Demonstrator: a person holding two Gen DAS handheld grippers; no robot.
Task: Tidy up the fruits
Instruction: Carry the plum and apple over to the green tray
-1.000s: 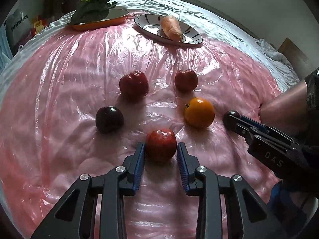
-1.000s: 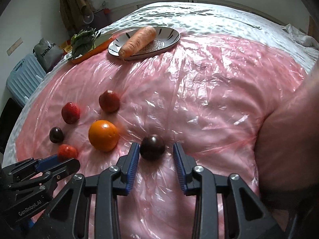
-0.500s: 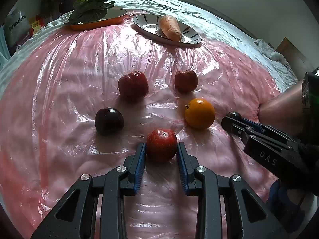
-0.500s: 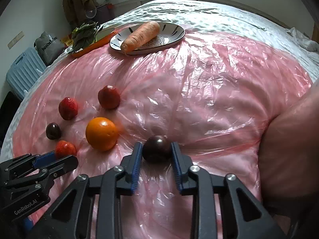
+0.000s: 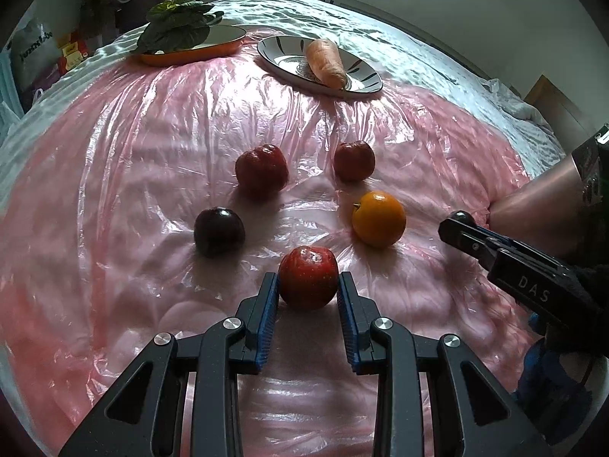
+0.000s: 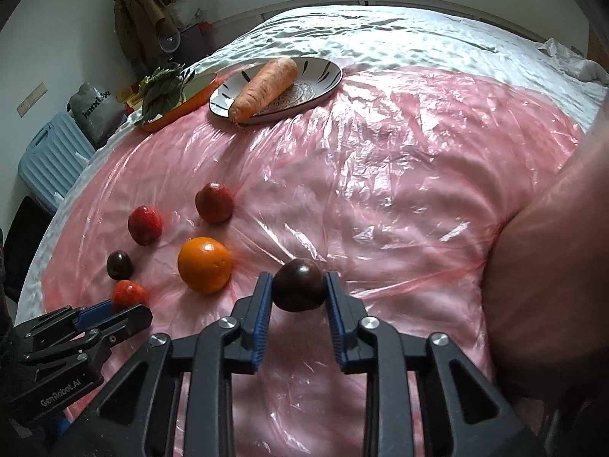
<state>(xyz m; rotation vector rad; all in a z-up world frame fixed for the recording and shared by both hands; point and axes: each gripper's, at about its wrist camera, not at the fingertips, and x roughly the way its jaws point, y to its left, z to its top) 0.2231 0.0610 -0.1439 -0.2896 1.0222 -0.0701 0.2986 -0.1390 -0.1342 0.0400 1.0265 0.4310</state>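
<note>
Left wrist view: red apple [image 5: 308, 277] sits dead ahead between the left gripper [image 5: 308, 297] pads — both blue pads look in contact at its sides, so I read it as clamped on the apple, fruit at the fingertips, resting on the pink plastic sheet [image 5: 152, 152]. Round, no long axis to line up with.

Right wrist view: dark plum [image 6: 299, 285] is pinched in the right gripper [image 6: 299, 293], pads on both flanks, apparently just off the sheet.

4 more fruits lie loose ahead of the left gripper: a second dark plum [image 5: 219, 231] front-left, orange [image 5: 378, 219] front-right, 2 red fruits [image 5: 261, 170] [image 5: 353, 160] further out. The orange is between the 2 grippers, slightly nearer the right one.

Far edge: striped plate [image 5: 361, 76] with carrot [image 5: 325, 63], orange dish [image 5: 228, 36] with leafy greens [image 5: 179, 30].

Judgement — both grasps are made; next comes lift and carry. No obvious fruit container in view, so the target is unclear.
</note>
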